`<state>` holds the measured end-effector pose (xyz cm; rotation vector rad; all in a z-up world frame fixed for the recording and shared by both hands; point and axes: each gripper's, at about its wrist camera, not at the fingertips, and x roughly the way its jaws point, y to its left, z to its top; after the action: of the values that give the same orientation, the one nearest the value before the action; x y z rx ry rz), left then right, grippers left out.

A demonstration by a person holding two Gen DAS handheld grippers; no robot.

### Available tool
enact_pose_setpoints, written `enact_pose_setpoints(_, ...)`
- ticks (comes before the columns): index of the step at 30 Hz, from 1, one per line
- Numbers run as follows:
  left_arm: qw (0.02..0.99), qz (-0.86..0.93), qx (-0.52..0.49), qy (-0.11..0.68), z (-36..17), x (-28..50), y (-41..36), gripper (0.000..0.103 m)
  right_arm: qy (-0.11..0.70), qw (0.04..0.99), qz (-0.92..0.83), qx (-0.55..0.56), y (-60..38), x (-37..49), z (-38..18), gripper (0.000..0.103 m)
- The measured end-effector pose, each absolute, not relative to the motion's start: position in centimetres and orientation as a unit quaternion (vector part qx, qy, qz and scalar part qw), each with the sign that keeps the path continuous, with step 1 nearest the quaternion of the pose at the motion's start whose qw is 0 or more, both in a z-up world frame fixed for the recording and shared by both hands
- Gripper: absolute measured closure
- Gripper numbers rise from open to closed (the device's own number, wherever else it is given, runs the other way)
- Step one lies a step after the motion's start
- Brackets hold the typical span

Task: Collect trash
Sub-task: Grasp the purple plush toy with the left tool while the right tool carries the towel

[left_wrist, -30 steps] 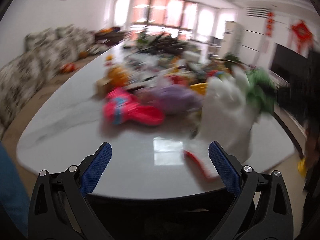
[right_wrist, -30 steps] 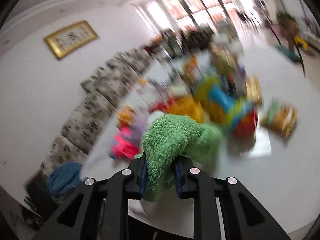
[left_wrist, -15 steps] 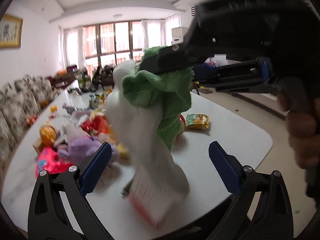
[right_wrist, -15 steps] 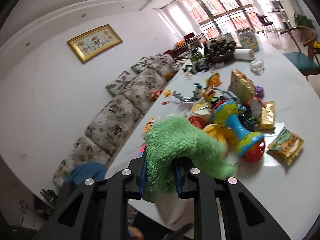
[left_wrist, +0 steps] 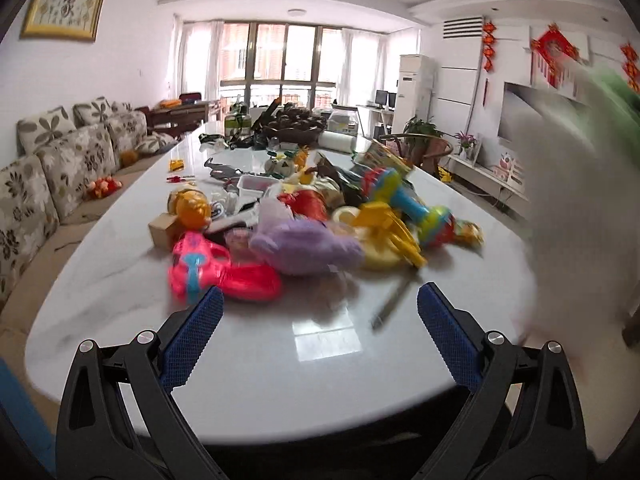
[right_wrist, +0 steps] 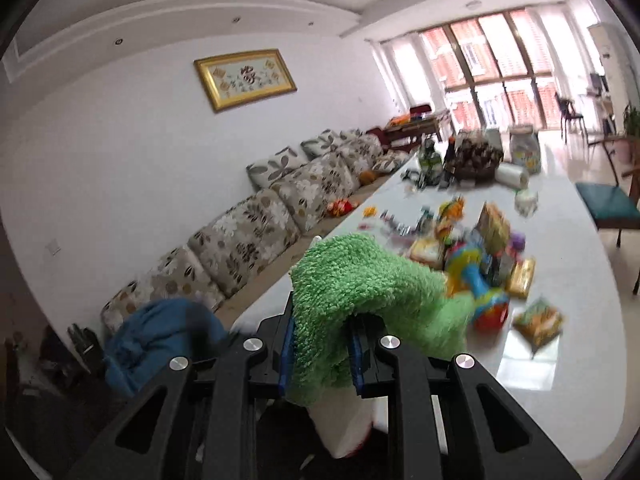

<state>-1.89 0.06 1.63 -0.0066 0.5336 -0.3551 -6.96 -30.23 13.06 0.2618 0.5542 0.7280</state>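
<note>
My right gripper (right_wrist: 320, 344) is shut on a fuzzy green and white sock (right_wrist: 360, 280), held up off the near end of the white table (right_wrist: 560, 360). The sock's white part hangs below the fingers. The same sock shows as a white and green blur at the right edge of the left wrist view (left_wrist: 580, 200). My left gripper (left_wrist: 316, 332) is open and empty, above the near end of the table (left_wrist: 280, 380). Ahead of it lie a pink toy gun (left_wrist: 216, 272), a purple plush (left_wrist: 304, 244) and a pen-like stick (left_wrist: 390, 300).
A pile of toys and snack packets fills the table's middle, with a yellow-blue rattle (left_wrist: 408, 204) and a green snack packet (right_wrist: 538, 320). A flowered sofa (left_wrist: 52, 176) runs along the left wall. A blue garment (right_wrist: 160, 332) lies near my right gripper. A chair (right_wrist: 608, 204) stands at the right.
The sock in my right gripper has swung from straight in front of the left camera to its right edge. The left gripper stays open and now faces the table's toy pile.
</note>
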Motion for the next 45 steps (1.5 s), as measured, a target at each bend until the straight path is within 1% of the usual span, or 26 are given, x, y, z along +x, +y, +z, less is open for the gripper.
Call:
enact_pose_setpoints(4, 0.932, -0.189, -0.039, 0.307, 1.2, 3.5, -1.7, 0.008, 0.282, 0.889, 0.344, 0.109, -29.7, -9.9, 10.6, 0.081)
enact_pose_setpoints(8, 0.918, -0.151, -0.067, 0.361, -0.3, 8.4, -4.1, 0.007, 0.305, 0.881, 0.343, 0.113, -29.6, -11.1, 8.1, 0.081)
enact_pose_setpoints(9, 0.92, -0.121, -0.07, 0.366, -0.7, 9.4, -4.4, 0.007, 0.309, 0.88, 0.342, 0.116, -29.6, -11.2, 7.7, 0.081)
enact_pose_setpoints(11, 0.932, -0.088, -0.057, 0.346, -0.6, 10.7, -4.8, 0.007, 0.316, 0.876, 0.339, 0.13, -30.0, -10.9, 6.9, 0.081)
enact_pose_setpoints(12, 0.934, -0.086, -0.052, 0.342, -0.4, 11.0, -4.9, 0.012, 0.321, 0.874, 0.339, 0.137, -30.2, -10.6, 6.4, 0.081)
enact_pose_setpoints(13, 0.937, -0.085, -0.044, 0.336, -0.2, 11.4, -4.9, 0.02, 0.323, 0.873, 0.338, 0.141, -30.4, -10.4, 6.0, 0.081)
enact_pose_setpoints(15, 0.94, -0.078, -0.03, 0.331, 0.0, 11.4, -4.6, 0.059, 0.326, 0.871, 0.337, 0.144, -30.7, -9.8, 5.3, 0.081)
enact_pose_setpoints(17, 0.939, -0.101, -0.043, 0.325, 0.2, 11.0, -3.2, 0.061, 0.326, 0.87, 0.34, 0.146, -30.7, -9.4, 4.8, 0.081)
enact_pose_setpoints(19, 0.939, -0.126, -0.059, 0.315, 0.1, 10.2, -1.7, 0.061, 0.327, 0.868, 0.344, 0.148, -30.6, -9.1, 4.6, 0.081)
enact_pose_setpoints(20, 0.939, -0.131, -0.062, 0.313, 0.0, 9.9, -1.3, 0.059, 0.328, 0.866, 0.347, 0.148, -30.4, -8.9, 4.4, 0.081)
enact_pose_setpoints(21, 0.939, -0.134, -0.066, 0.311, 0.0, 9.7, -1.1, 0.054, 0.328, 0.865, 0.349, 0.149, -30.4, -8.8, 4.3, 0.081)
enact_pose_setpoints(22, 0.937, -0.134, -0.073, 0.313, -0.2, 9.3, -0.6, 0.046, 0.329, 0.863, 0.352, 0.15, -30.3, -8.6, 4.1, 0.081)
enact_pose_setpoints(23, 0.935, -0.13, -0.08, 0.321, -0.4, 9.2, -0.5, 0.018, 0.329, 0.862, 0.354, 0.151, -30.3, -8.5, 4.0, 0.081)
enact_pose_setpoints(24, 0.933, -0.121, -0.093, 0.325, -0.7, 9.1, -0.3, 0.006, 0.331, 0.861, 0.355, 0.153, -30.2, -8.3, 3.9, 0.081)
enact_pose_setpoints(26, 0.932, -0.106, -0.122, 0.324, -1.3, 9.1, 0.4, 0.006, 0.332, 0.859, 0.358, 0.157, -30.2, -8.0, 3.7, 0.081)
enact_pose_setpoints(28, 0.924, -0.094, -0.128, 0.349, -2.2, 10.1, 0.3, 0.006, 0.332, 0.858, 0.357, 0.161, -30.4, -7.8, 3.8, 0.081)
enact_pose_setpoints(33, 0.927, -0.082, -0.108, 0.351, -2.2, 10.0, -1.1, 0.006, 0.328, 0.861, 0.348, 0.172, -31.4, -7.5, 3.9, 0.08)
enact_pose_setpoints(35, 0.93, -0.048, -0.058, 0.361, -2.4, 11.1, -2.3, 0.007, 0.329, 0.861, 0.344, 0.177, -31.8, -7.2, 3.7, 0.08)
enact_pose_setpoints(36, 0.928, -0.047, -0.045, 0.368, -2.4, 11.6, -2.7, 0.023, 0.33, 0.861, 0.343, 0.18, -31.9, -6.9, 3.6, 0.08)
enact_pose_setpoints(37, 0.927, -0.058, -0.04, 0.369, -2.2, 11.8, -2.9, 0.036, 0.332, 0.86, 0.341, 0.184, -31.9, -6.8, 3.5, 0.08)
enact_pose_setpoints(38, 0.927, -0.084, -0.042, 0.364, -1.7, 11.8, -3.0, 0.038, 0.334, 0.859, 0.34, 0.187, -32.0, -6.7, 3.4, 0.08)
enact_pose_setpoints(40, 0.935, -0.092, -0.042, 0.341, 0.0, 11.0, -2.7, 0.039, 0.336, 0.859, 0.338, 0.189, -32.0, -6.6, 3.2, 0.08)
enact_pose_setpoints(43, 0.963, -0.124, -0.016, 0.238, 6.0, 6.8, -2.2, 0.039, 0.335, 0.86, 0.338, 0.186, -31.9, -6.5, 3.5, 0.08)
enact_pose_setpoints(45, 0.973, -0.132, 0.014, 0.19, 9.1, 3.4, -2.1, 0.039, 0.328, 0.86, 0.346, 0.182, -31.5, -6.6, 4.0, 0.08)
